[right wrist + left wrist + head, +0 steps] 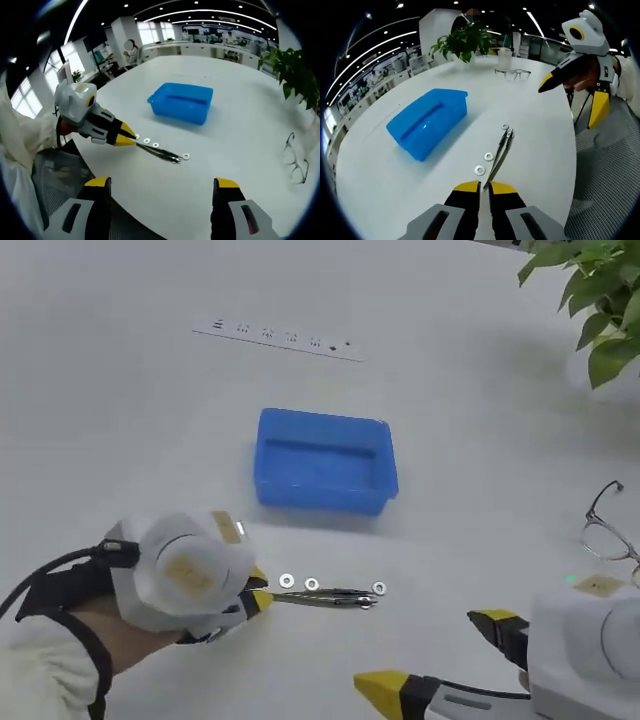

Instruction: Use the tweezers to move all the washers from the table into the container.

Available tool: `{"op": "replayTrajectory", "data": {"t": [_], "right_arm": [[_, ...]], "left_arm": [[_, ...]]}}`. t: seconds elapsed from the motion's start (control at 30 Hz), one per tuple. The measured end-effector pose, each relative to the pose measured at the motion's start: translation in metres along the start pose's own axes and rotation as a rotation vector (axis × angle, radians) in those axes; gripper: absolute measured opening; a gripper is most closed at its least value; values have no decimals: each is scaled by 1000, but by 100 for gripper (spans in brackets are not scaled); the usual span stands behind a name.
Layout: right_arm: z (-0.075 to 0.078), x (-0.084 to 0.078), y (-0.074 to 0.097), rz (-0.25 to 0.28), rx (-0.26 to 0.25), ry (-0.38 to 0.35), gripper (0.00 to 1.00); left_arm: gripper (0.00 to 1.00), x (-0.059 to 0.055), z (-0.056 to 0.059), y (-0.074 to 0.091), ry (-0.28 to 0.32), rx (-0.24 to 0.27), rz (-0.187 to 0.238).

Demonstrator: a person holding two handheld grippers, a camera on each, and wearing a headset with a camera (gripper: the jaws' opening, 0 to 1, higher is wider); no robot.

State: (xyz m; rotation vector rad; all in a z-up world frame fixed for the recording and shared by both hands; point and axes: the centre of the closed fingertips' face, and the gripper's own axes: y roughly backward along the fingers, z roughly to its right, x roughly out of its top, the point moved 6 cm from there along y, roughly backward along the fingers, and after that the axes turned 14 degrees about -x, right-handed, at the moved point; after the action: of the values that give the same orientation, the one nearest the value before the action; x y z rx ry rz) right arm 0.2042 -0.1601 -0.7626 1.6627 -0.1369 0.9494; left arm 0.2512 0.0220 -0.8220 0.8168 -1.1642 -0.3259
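Left gripper: we see its yellow-tipped jaws pressed together on the rear end of the tweezers; in the head view it sits at the lower left of the frame.
Right gripper: its jaws are spread wide with nothing between them; in the head view it is at the lower right corner, apart from the tweezers.
Tweezers: they lie low over the table, below the container in the head view, with their points toward the right.
Washers: we make out three on the table. Two are side by side just above the tweezers near the left gripper, and a third is just beside the tweezers' points.
Container: a blue tray at the middle of the head view, above the washers and apart from them; we see no washers in it.
Glasses: at the right edge of the frame.
Plant: upper right corner.
Power strip: flat on the table, upper middle.
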Motion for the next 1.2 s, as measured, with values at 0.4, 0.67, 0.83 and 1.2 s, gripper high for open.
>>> {"op": "replayTrajectory", "data": {"t": [0.4,0.67,0.83,1.2], "right_arm": [[-3,-4,-2,-17,12,2,81],[-9,-3,1,-13,27,13,79],[-14,2,5,5,43,23,73],[-24,14,14,72,83,74,56]], "left_arm": [[1,-1,-4,-14,-74,-71,-77],[0,1,2,-16,-176,-117,-112],[0,16,8,-7,-165,-109,-66],[0,41,34,25,-99,-108,-6]]}}
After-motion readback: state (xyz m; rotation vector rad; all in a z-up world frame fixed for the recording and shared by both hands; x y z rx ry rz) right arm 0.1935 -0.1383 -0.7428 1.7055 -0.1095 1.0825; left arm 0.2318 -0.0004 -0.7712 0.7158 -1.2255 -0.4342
